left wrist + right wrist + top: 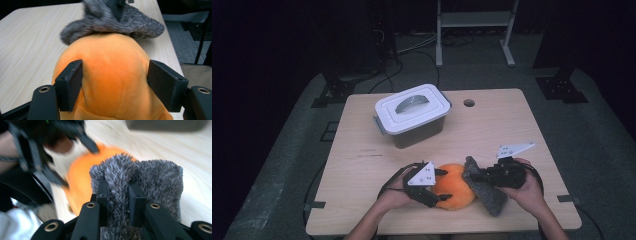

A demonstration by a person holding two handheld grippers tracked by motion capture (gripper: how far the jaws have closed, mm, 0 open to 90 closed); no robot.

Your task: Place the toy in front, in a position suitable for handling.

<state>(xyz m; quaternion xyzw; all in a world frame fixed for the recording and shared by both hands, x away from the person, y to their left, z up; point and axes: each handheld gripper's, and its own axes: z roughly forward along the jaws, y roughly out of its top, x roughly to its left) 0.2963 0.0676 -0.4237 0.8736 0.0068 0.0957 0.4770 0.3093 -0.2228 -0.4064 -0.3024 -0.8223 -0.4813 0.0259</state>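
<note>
One lidded box (413, 114) stands beyond both tools in the high view.

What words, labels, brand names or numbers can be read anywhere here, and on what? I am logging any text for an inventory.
No readable text: none on the white-lidded grey plastic storage box, the round orange plush toy or the grey fuzzy knitted cloth.
Faint dark marks on the light wooden table: too small to read.

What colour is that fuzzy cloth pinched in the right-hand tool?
The fuzzy cloth is speckled dark grey, clearest in the right gripper view.
</note>
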